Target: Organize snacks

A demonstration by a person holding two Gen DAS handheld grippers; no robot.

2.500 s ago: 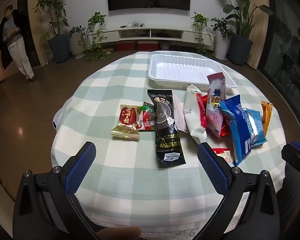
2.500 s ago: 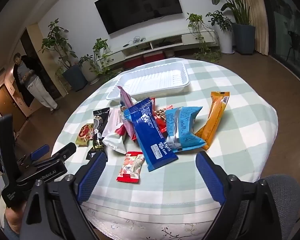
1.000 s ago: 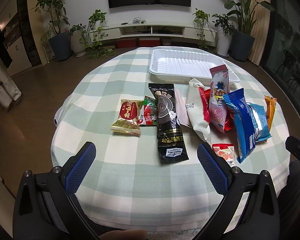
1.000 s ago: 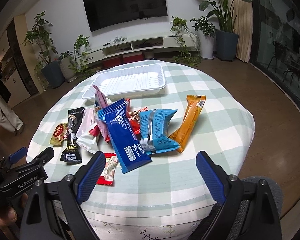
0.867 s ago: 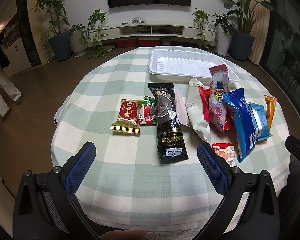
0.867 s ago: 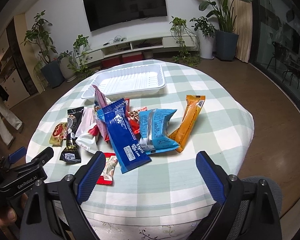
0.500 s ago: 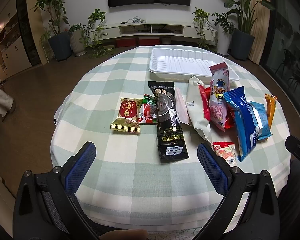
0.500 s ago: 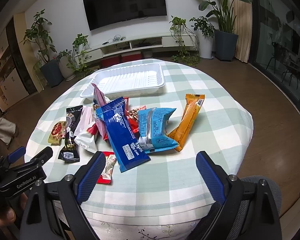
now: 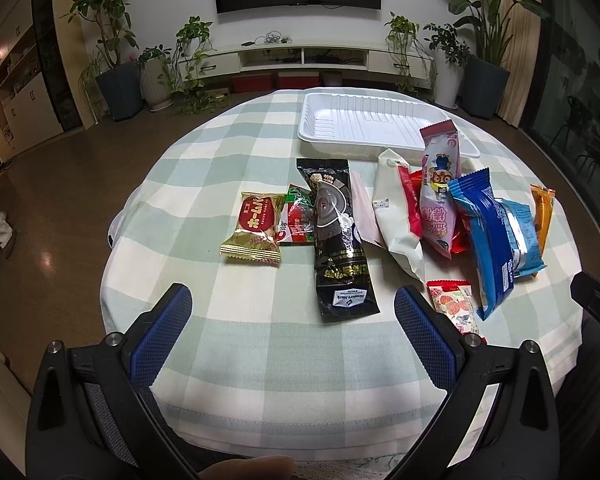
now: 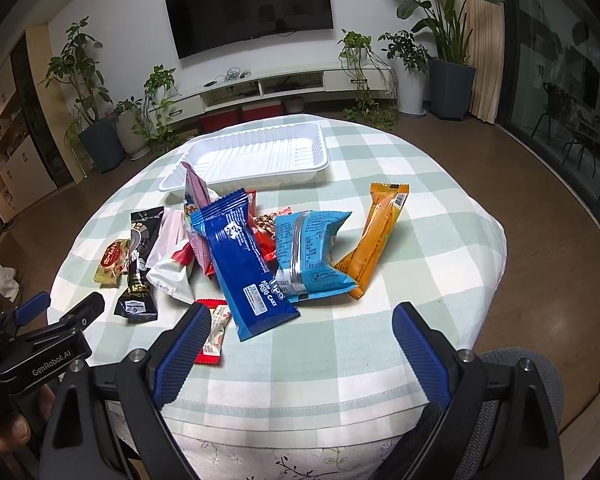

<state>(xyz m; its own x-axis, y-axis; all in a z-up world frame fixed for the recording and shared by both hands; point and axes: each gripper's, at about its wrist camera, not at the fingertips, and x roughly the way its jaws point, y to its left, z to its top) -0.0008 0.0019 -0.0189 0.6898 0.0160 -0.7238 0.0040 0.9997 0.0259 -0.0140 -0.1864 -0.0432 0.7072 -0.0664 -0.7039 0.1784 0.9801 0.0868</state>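
Ahead of both pairs of fingers, the snacks are lying in a loose heap on the checked desk (image 9: 260, 344), near the empty white tray (image 10: 256, 152). Both the left gripper (image 9: 292, 312) and the right gripper (image 10: 296, 330) are standing spread wide, holding nothing. The dark blue packet (image 10: 244, 264) is probably light, crinkly and slippery; pinching its flat sealed end seems safest.

Near tablecloth (image 9: 260, 340) bare — snack pile (image 10: 260, 248) blocks tray (image 10: 256, 152).
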